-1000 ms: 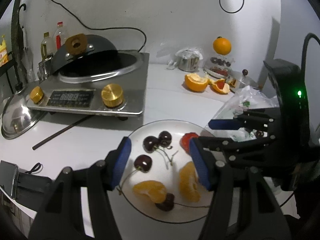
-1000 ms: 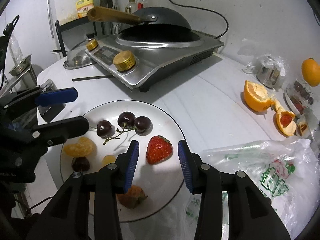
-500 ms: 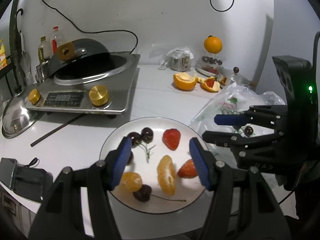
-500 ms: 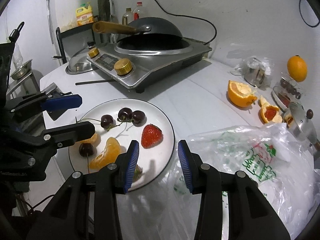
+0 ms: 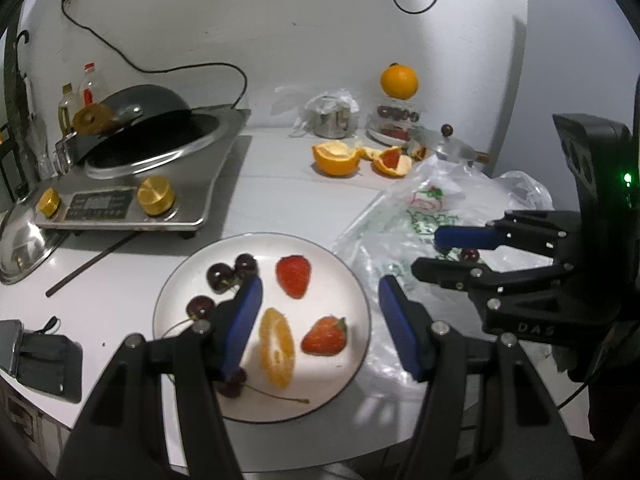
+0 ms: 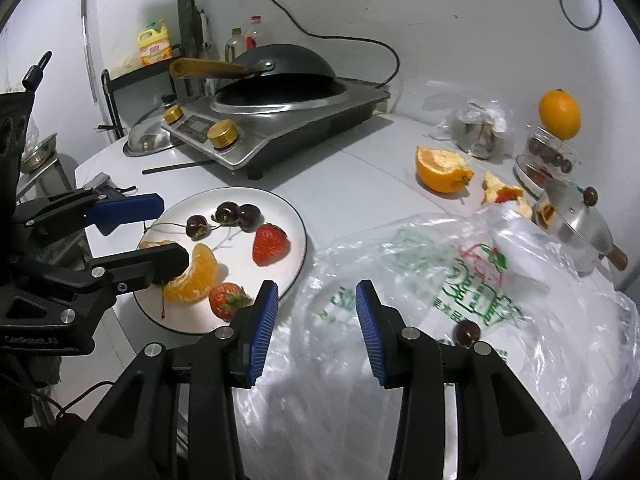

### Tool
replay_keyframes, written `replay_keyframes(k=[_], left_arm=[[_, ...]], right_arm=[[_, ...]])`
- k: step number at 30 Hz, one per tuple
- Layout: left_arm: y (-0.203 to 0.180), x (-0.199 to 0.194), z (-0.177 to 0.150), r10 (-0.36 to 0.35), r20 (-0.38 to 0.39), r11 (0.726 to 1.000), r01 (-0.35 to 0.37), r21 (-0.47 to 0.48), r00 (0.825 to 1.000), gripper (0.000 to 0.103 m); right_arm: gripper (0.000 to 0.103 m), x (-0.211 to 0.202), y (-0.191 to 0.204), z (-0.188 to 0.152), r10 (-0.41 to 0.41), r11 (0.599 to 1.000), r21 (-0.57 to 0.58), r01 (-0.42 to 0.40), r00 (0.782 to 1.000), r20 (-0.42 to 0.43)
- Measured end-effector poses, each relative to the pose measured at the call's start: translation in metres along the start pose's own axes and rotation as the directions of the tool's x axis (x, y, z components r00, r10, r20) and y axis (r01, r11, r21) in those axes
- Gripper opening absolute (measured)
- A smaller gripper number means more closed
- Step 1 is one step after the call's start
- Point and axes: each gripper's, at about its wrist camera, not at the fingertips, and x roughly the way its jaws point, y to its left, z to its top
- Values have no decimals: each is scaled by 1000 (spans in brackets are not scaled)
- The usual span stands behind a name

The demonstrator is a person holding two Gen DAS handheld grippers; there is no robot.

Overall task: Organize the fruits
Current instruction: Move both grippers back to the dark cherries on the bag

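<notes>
A white plate (image 5: 352, 280) (image 6: 298, 248) holds cherries (image 5: 220, 276) (image 6: 238, 214), two strawberries (image 5: 294, 274) (image 6: 270, 242) and orange segments (image 5: 276, 346) (image 6: 194, 276). My left gripper (image 5: 320, 320) is open and empty above the plate; it also shows in the right wrist view (image 6: 156, 228). My right gripper (image 6: 314, 330) is open and empty over a clear plastic bag (image 6: 460, 280) (image 5: 400, 216) to the right of the plate. A loose cherry (image 6: 466, 332) (image 5: 469, 255) lies on the bag.
An induction cooker with a black wok (image 5: 148, 148) stands at the back left. A peeled orange half (image 6: 440, 168) and peel pieces lie behind the bag. A whole orange (image 5: 399, 82) sits on a fruit container. A steel lid (image 6: 576, 216), a phone (image 5: 40, 354) and a chopstick (image 5: 88, 266) lie around.
Both grippers have pulled back and shifted right. The plate now sits further left in both views, and the plastic bag with the loose cherry has come under my right gripper.
</notes>
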Motion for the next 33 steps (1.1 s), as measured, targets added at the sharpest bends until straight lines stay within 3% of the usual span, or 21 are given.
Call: replay_keyframes(k=[33], left_arm=[[-81,25,7,-52,-54,992,58,113,997,62]], right_arm=[[43,-37,-74,-48,-62,990,125,59,998,22]])
